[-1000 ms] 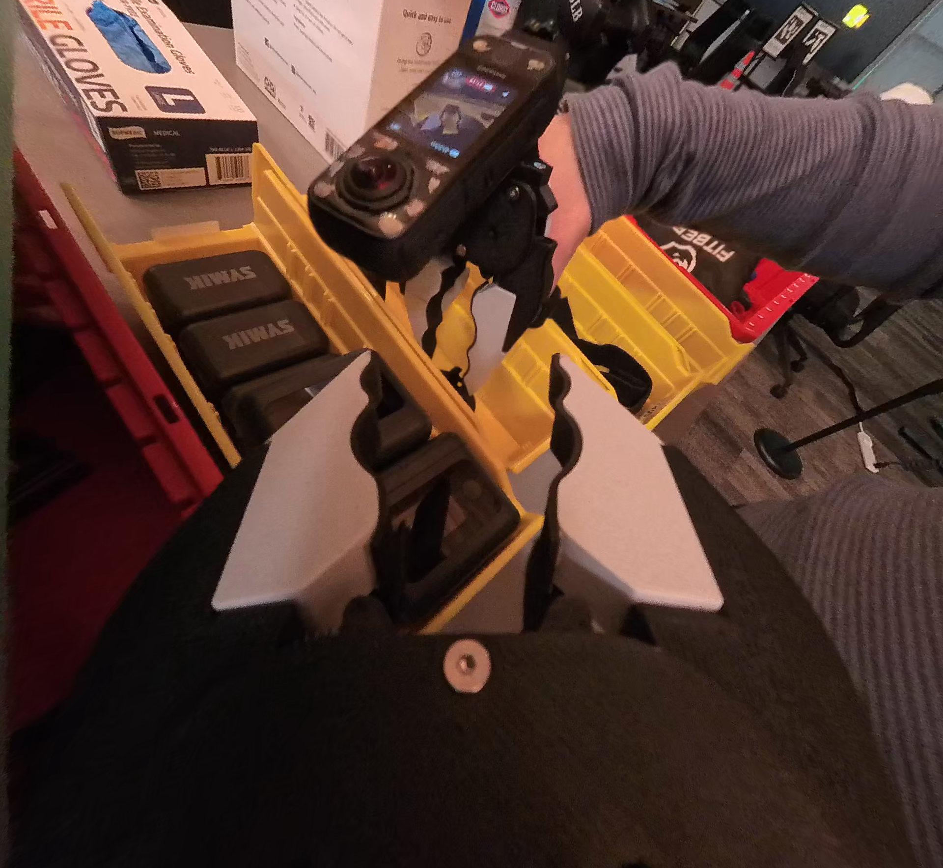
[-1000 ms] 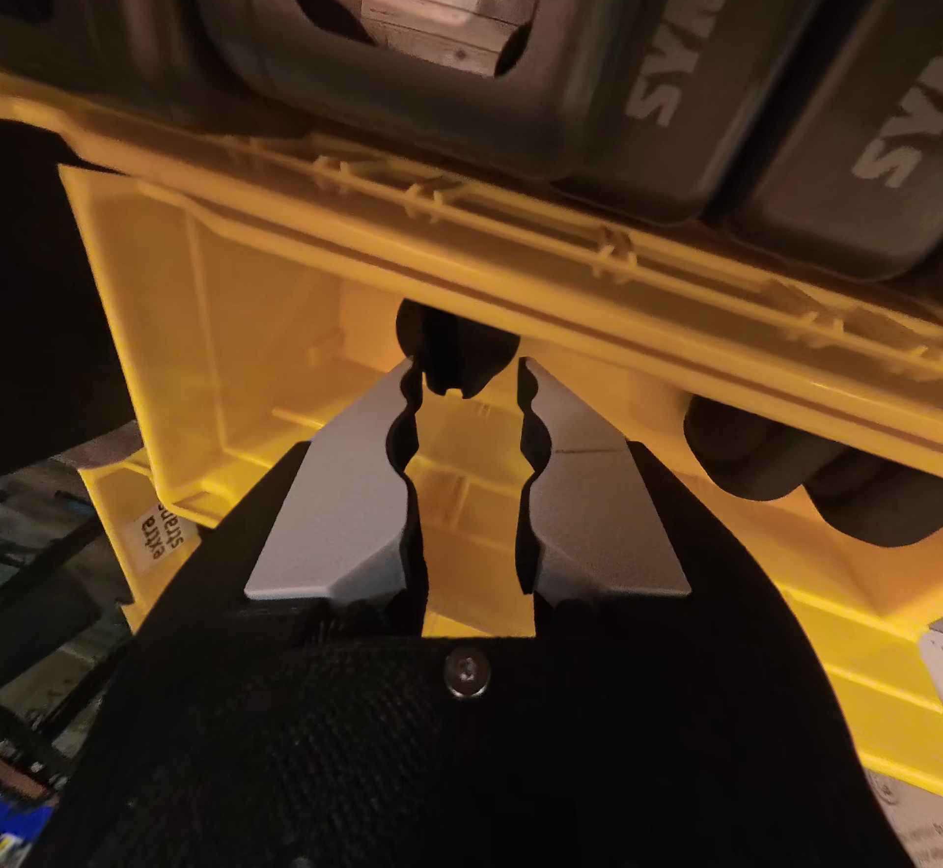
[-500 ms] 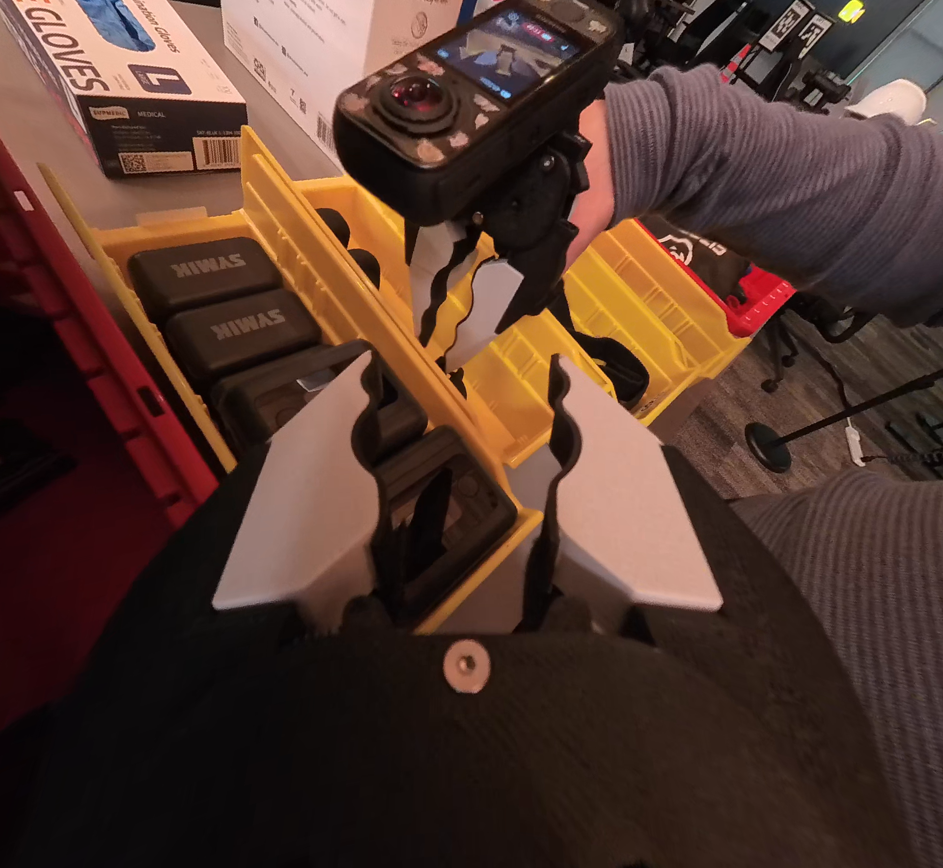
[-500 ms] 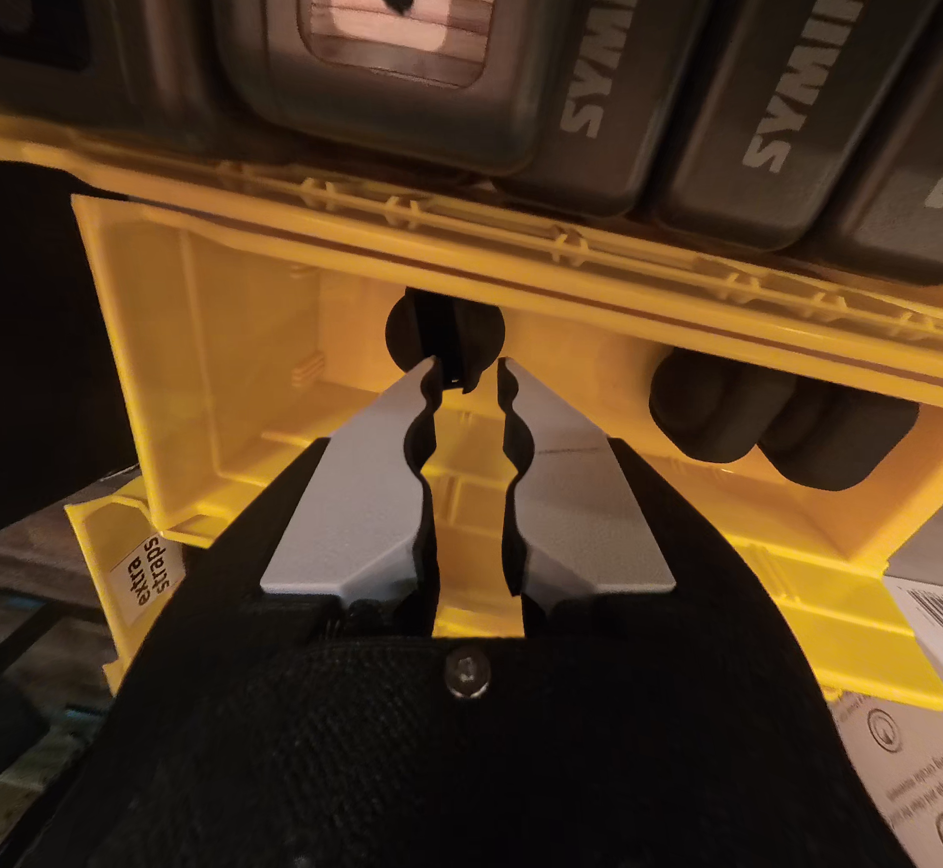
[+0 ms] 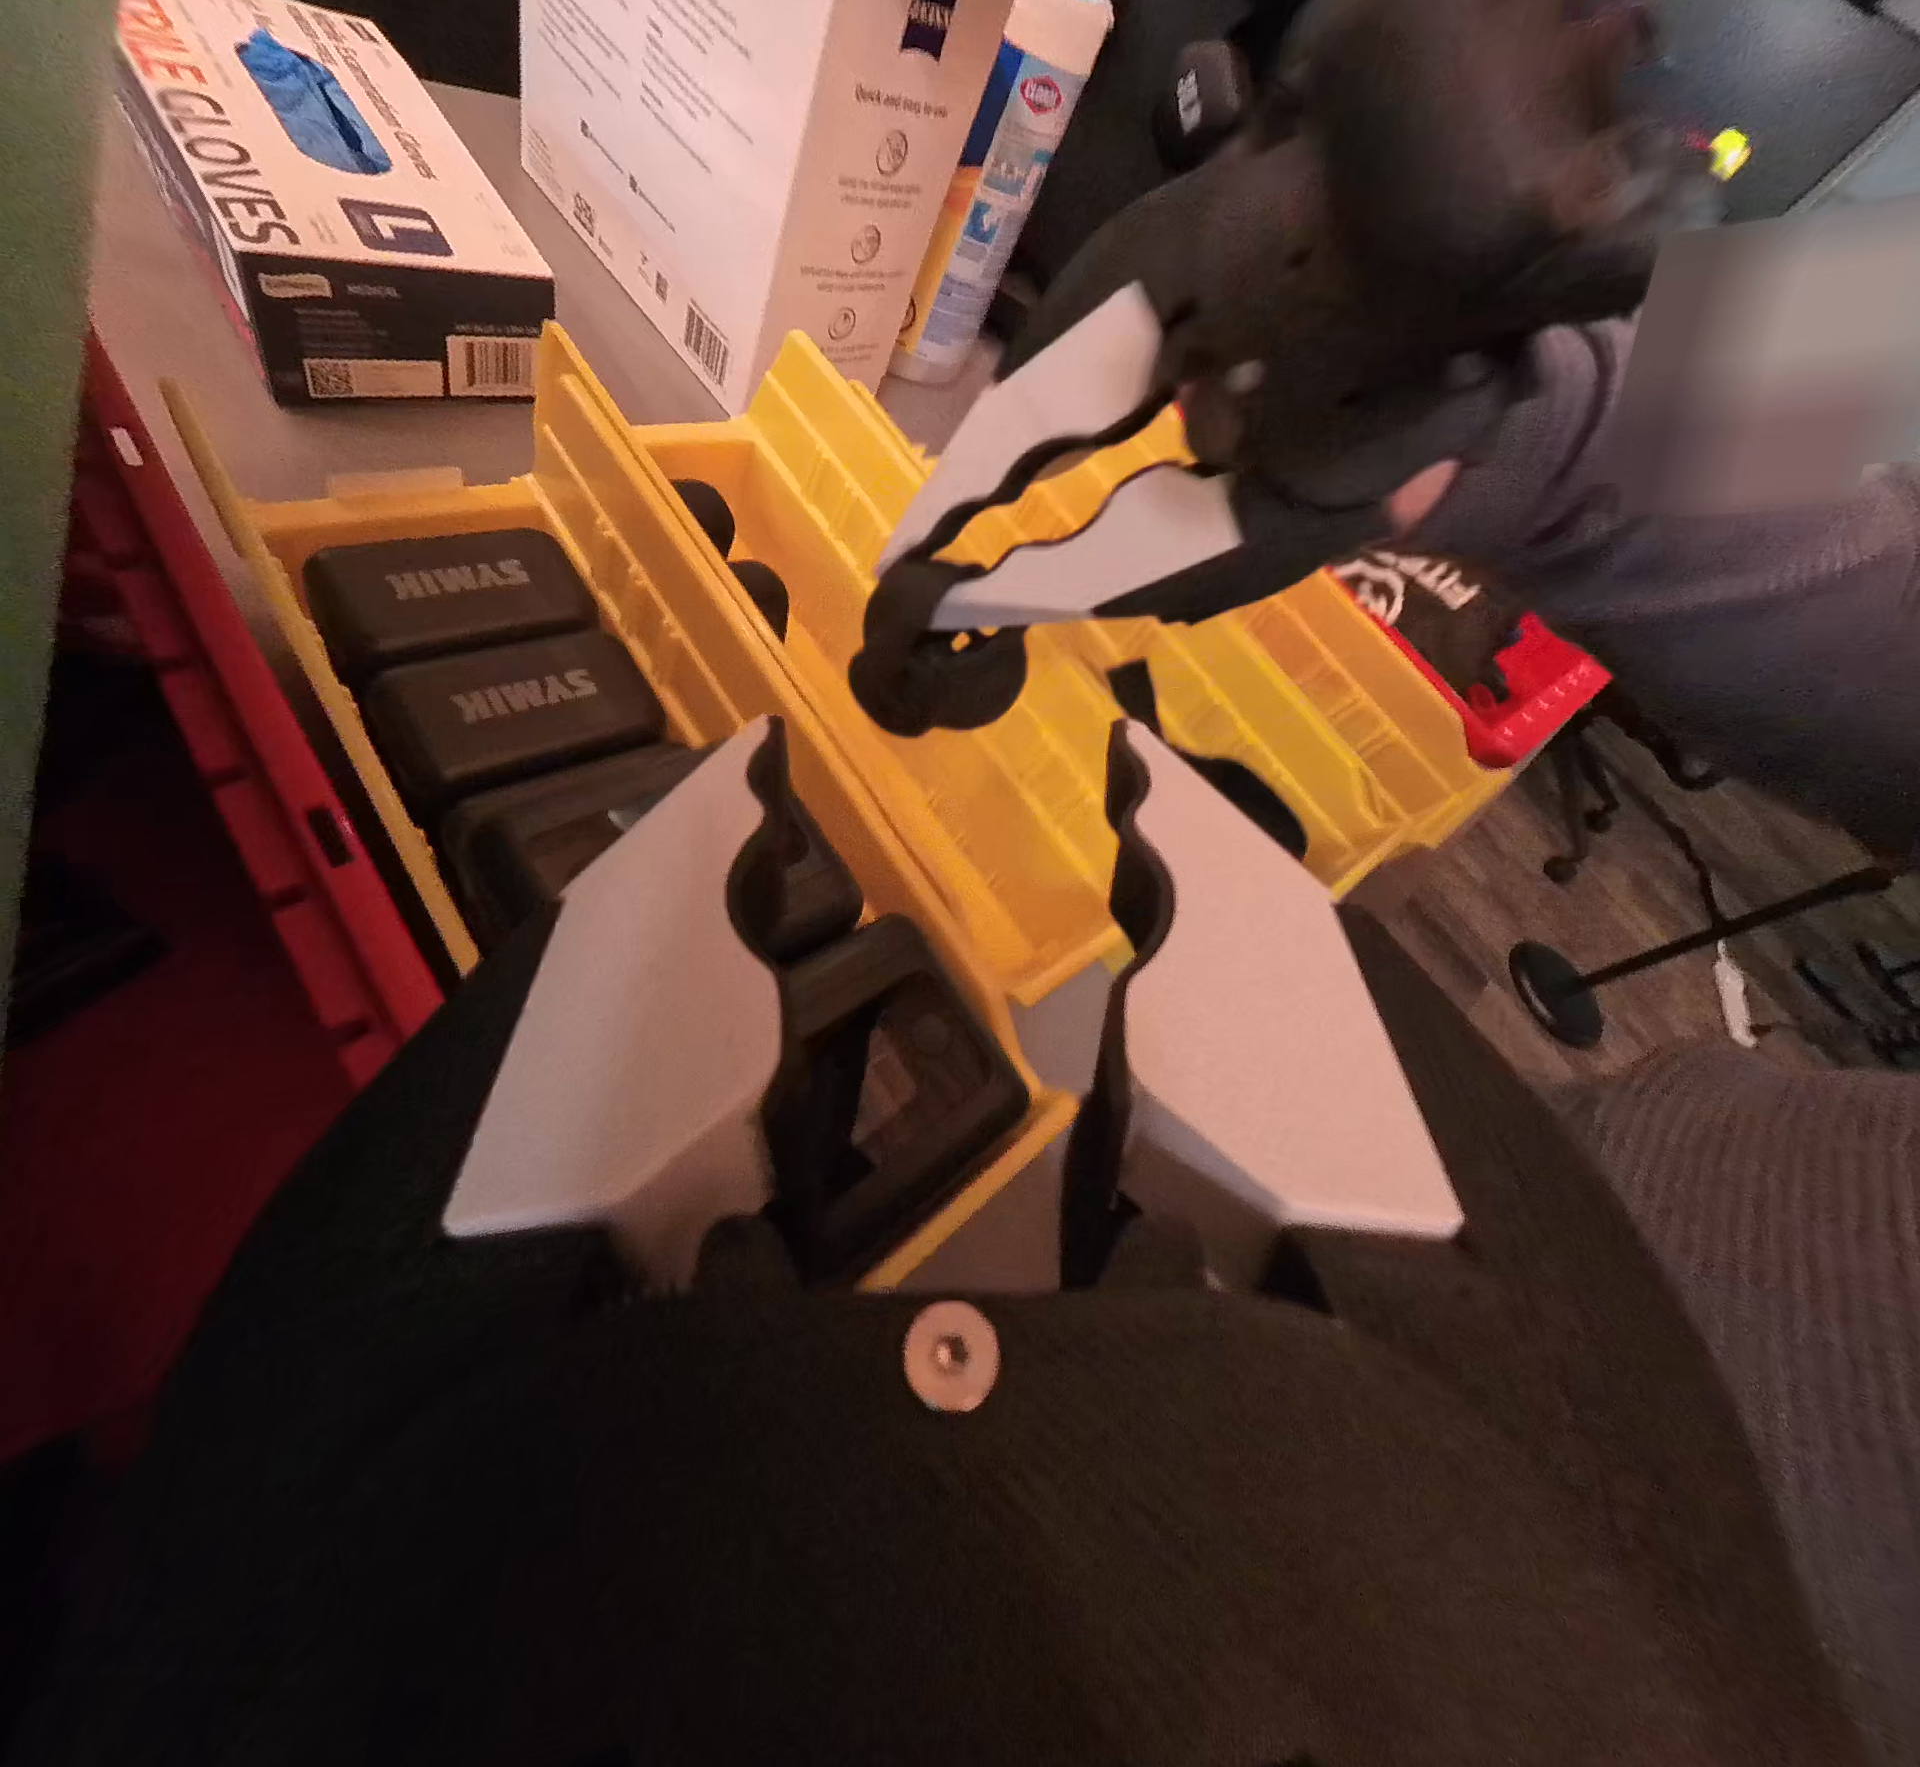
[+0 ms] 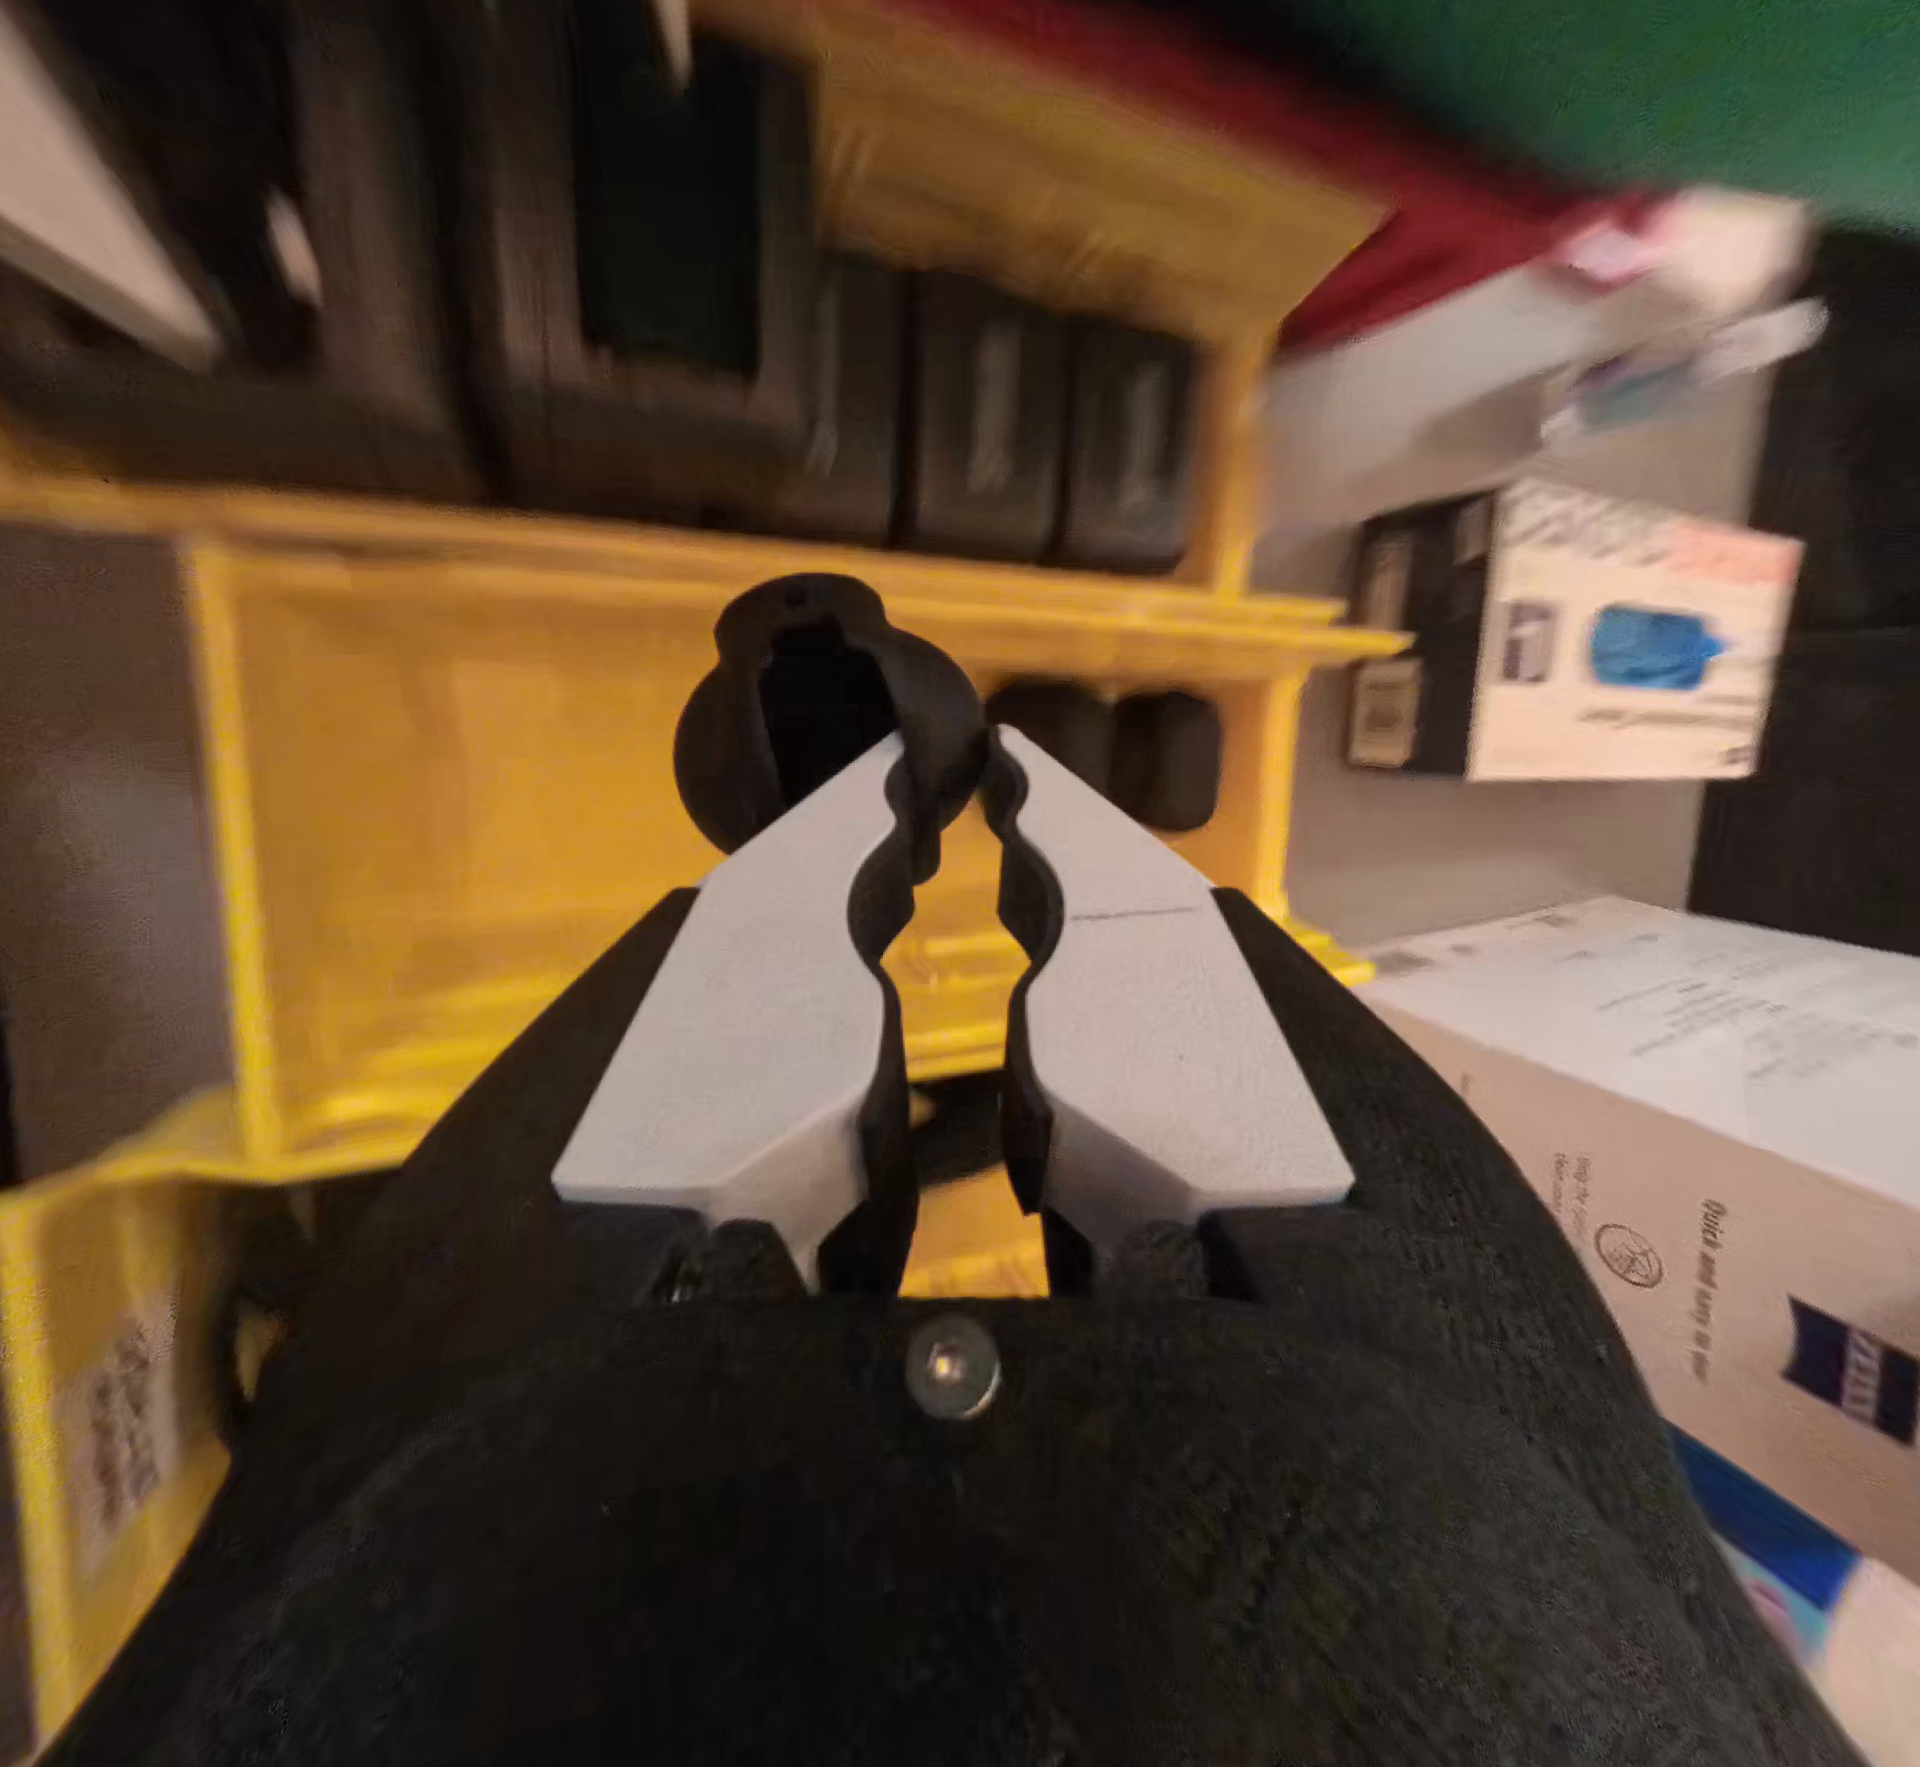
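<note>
My left gripper (image 5: pixel 940 741) is open and empty, hovering over the divider of a yellow bin (image 5: pixel 997 813). An open black case (image 5: pixel 904 1063) lies right under it, with two closed black cases (image 5: pixel 447 585) farther along the same compartment. My right gripper (image 6: pixel 948 751) is shut on the rim of a black round hollow piece (image 6: pixel 821 709) and holds it above the bin's other compartment (image 6: pixel 468 782). In the left wrist view the right gripper (image 5: pixel 920 600) and the piece (image 5: pixel 935 678) show just ahead, blurred. Two more black pieces (image 6: pixel 1101 751) lie in that compartment.
On the grey table behind the bin are a glove box (image 5: pixel 332 190), a tall white carton (image 5: pixel 748 86) and a wipes canister (image 5: pixel 1029 159). A red crate (image 5: pixel 239 782) stands at the left. A smaller red bin (image 5: pixel 1527 689) and floor lie beyond the right edge. About 10 centimeters separates my left fingertips from my right.
My right gripper has closed on the black round piece, lifted it out of the bin and swung round fast. My left gripper has hardly moved.
</note>
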`<state>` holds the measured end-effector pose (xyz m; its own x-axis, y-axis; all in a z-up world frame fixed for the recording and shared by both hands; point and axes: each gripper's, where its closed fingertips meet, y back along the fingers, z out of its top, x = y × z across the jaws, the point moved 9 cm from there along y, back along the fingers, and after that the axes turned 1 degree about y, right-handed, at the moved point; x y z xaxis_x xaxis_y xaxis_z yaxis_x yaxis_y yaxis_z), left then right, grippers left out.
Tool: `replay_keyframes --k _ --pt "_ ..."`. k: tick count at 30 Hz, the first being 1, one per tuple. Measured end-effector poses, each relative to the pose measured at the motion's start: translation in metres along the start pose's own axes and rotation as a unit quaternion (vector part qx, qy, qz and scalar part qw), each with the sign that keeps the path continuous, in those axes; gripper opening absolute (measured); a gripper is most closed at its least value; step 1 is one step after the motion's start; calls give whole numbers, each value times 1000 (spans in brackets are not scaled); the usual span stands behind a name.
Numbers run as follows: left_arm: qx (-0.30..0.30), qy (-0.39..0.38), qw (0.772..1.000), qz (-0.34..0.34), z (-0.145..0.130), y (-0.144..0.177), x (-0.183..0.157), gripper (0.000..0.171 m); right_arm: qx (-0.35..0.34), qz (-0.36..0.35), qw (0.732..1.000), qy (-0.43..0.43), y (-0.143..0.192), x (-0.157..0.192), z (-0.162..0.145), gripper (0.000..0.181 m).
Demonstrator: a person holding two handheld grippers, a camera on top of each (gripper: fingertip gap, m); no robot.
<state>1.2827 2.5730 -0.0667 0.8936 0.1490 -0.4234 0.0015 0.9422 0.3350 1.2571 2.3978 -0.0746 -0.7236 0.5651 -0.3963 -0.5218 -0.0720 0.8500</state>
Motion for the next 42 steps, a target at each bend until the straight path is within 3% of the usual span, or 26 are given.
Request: replay_keyframes --k 2,5,8,11,15,17,24,28,32,35,37,42 --pt "-29 12 999 -13 8 -4 -4 61 -135 -48 988 -63 34 -7 11 8" --pt "-75 21 996 -45 24 -13 -14 66 -306 -124 936 -124 77 -9 26 8" --pt "-160 26 982 -98 43 -13 -26 78 -389 -176 891 -153 100 -4 32 8" --pt "-233 -27 968 -91 58 -7 -36 77 -428 -215 858 -184 109 4 35 8" --pt "-254 -140 954 -69 65 -6 -50 50 -435 -267 837 -195 112 10 33 8" --pt "-251 -167 952 -45 64 -7 -52 48 -438 -252 841 -194 110 9 31 9" --pt "-221 -228 948 -18 60 -8 -49 43 -402 -156 894 -119 106 0 23 19" --pt "-195 -320 927 33 56 -12 -53 43 -340 -86 930 -109 105 -12 13 47" --pt "-177 -384 901 100 54 -14 -49 42 -282 3 952 -121 103 -21 -1 58" --pt "-141 -453 866 161 54 -17 -43 42 -282 85 933 -205 105 -27 -3 60" --pt "-118 -513 828 194 52 -22 -43 42 -295 123 912 -257 104 -27 5 62" --pt "-67 -644 727 230 41 -37 -49 42 -254 100 926 -262 92 -22 23 57"
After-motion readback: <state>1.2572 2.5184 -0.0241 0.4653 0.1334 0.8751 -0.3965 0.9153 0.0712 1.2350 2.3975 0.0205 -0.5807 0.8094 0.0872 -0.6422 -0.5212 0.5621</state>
